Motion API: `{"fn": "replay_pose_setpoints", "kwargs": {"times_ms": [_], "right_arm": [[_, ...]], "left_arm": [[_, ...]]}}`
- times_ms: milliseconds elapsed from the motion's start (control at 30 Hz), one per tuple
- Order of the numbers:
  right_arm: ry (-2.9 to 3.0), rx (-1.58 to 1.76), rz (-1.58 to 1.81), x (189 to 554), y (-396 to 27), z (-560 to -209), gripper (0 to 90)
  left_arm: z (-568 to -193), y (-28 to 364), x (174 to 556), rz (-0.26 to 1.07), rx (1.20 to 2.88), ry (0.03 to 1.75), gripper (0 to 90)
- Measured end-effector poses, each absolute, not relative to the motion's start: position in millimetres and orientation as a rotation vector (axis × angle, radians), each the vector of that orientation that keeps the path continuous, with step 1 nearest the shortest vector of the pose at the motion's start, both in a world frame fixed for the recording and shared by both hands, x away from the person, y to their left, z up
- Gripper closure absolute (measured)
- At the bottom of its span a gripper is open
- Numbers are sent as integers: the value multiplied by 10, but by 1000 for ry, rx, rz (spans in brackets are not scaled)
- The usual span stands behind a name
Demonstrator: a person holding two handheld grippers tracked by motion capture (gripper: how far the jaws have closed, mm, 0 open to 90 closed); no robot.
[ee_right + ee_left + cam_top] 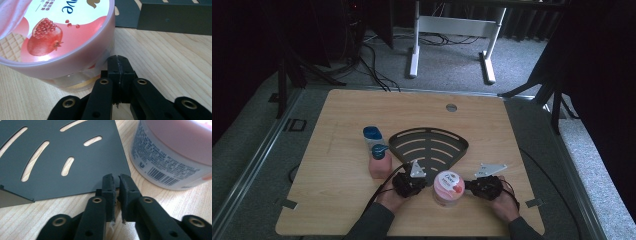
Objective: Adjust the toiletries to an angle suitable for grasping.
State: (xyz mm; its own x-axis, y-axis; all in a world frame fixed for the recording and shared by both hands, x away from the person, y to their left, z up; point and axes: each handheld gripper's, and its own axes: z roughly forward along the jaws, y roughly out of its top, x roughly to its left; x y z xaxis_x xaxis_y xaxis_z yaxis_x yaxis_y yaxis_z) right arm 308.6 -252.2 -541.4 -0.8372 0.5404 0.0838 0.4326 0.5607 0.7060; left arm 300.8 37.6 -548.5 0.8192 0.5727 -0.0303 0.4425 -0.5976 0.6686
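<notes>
A pink-lidded jar [448,188] stood on the counter [337,150] between both grippers, just before the black slotted tray [429,145]; left gripper [116,181] fingers nearly clenched, right gripper [118,62] clenched, neither grasping. Pushing evenly from both sides looked wisest.

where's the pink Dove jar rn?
High view: the pink jar stands on the table's near edge between the left gripper and right gripper, just in front of the black slotted shelf.
</notes>
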Motion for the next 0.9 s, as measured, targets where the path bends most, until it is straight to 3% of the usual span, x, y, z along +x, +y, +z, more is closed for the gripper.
{"fn": "replay_pose_setpoints", "kwargs": {"times_ms": [167, 467, 900], "right_arm": [[2657, 815, 1138, 3079, -2565, -5407, 830], [2672, 714, 1189, 3027, -2729, -5348, 605], [2721, 594, 1230, 2961, -2724, -5356, 455]], "left_arm": [[-5438, 417, 2956, 240, 2296, 696, 719], [-5398, 505, 2904, 198, 2292, 645, 595], [-5386, 462, 2841, 163, 2290, 545, 478]]}}
